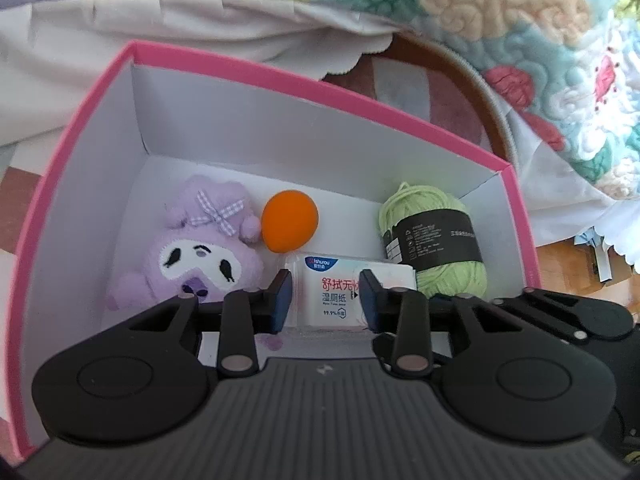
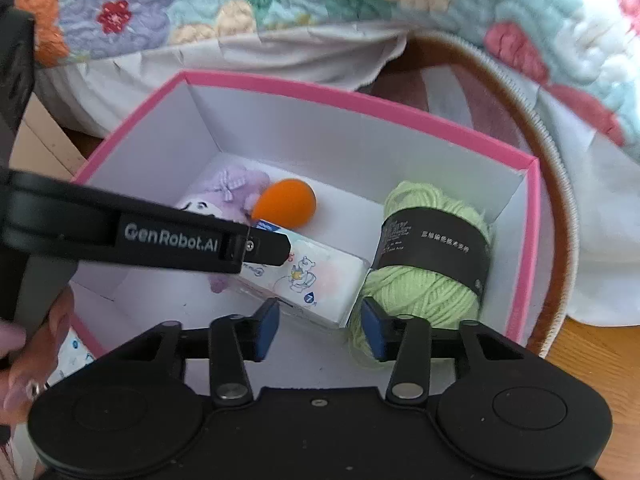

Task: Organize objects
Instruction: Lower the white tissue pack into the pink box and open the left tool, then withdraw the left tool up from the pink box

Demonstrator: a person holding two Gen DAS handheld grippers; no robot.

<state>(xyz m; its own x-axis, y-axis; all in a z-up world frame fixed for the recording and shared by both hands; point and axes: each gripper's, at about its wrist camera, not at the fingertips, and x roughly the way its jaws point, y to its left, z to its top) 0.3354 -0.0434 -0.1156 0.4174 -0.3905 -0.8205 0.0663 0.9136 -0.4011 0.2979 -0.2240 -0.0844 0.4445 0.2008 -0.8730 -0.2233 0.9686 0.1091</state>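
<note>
A pink box with white inner walls holds a purple plush, an orange egg-shaped sponge, a white wet-wipes pack and a green yarn ball. Inside the box, my left gripper is shut on the wipes pack, with a blue pad against each side. Seen from the right wrist, one of its fingers lies across the pack, which rests on the box floor between the plush and the yarn. My right gripper hangs open just before the pack's near corner, its right pad beside the yarn.
A flowered quilt and white cloth lie behind the box. A brown round rim curves along its right side over wooden floor. A person's hand is at lower left, near another wipes pack outside the box.
</note>
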